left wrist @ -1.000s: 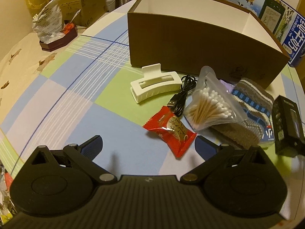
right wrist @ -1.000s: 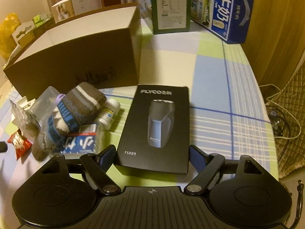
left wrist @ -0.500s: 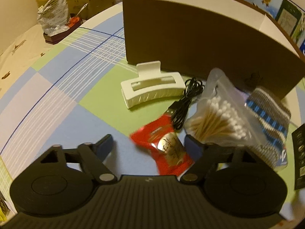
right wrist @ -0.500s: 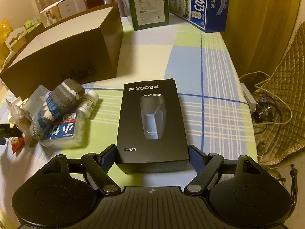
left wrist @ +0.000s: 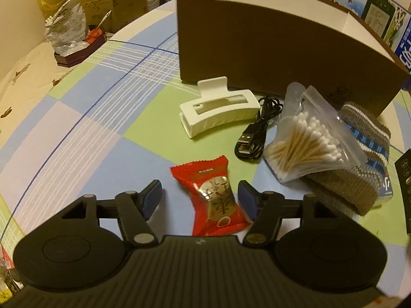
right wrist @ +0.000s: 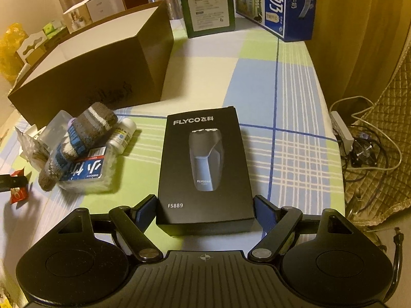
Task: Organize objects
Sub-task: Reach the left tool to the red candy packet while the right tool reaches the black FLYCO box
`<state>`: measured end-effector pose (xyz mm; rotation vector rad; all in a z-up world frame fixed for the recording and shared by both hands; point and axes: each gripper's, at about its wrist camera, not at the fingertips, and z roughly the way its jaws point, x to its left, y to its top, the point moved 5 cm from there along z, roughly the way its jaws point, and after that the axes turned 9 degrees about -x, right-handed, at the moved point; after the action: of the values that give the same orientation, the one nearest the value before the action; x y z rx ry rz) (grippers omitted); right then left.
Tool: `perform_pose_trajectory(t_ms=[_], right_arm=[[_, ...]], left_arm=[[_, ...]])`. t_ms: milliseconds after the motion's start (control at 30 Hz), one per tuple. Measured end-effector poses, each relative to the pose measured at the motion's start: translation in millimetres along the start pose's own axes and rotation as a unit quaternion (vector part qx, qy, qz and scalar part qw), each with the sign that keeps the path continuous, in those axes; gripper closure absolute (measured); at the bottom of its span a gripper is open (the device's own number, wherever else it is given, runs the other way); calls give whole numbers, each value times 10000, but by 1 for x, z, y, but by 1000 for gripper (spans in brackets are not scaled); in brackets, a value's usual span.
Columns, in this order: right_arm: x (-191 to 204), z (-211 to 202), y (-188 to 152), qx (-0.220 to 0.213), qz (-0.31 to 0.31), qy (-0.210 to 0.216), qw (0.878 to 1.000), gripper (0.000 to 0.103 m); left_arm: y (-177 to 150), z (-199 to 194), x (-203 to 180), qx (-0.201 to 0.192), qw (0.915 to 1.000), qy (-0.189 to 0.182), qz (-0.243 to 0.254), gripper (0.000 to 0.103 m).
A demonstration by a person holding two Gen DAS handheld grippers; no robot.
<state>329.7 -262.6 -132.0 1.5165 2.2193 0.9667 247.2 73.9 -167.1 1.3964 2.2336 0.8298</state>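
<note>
1. Two open-jawed grippers: my right gripper [right wrist: 205, 206] straddles the black shaver box [right wrist: 205, 169] on the tablecloth; stiff card, so I grip its long sides.
2. My left gripper [left wrist: 200, 197] brackets the red candy packet [left wrist: 214, 200]; light, crinkly, slippery, so I pinch mid-body.

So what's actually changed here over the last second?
Both open grippers moved forward: the left gripper now straddles the red candy, the right gripper the black shaver box. Nothing is gripped yet. Hair clip, cotton swabs and brown box haven't moved.
</note>
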Motion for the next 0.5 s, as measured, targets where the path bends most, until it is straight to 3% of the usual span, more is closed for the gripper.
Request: perform_pose_trajectory(t_ms=[67,233,500], right_arm=[[1,1,3,-25,-50,12,10000,24],[5,5,10,-107,-236,26,9997,24],[12,24,20,-131,-478,11,9988,24]], left_arm=[[0,2,-6,15,10000,-7,11,44],[-2,3,-13,11,9999,1,109,75],[-8,-14,-4,18,10000,26,64,81]])
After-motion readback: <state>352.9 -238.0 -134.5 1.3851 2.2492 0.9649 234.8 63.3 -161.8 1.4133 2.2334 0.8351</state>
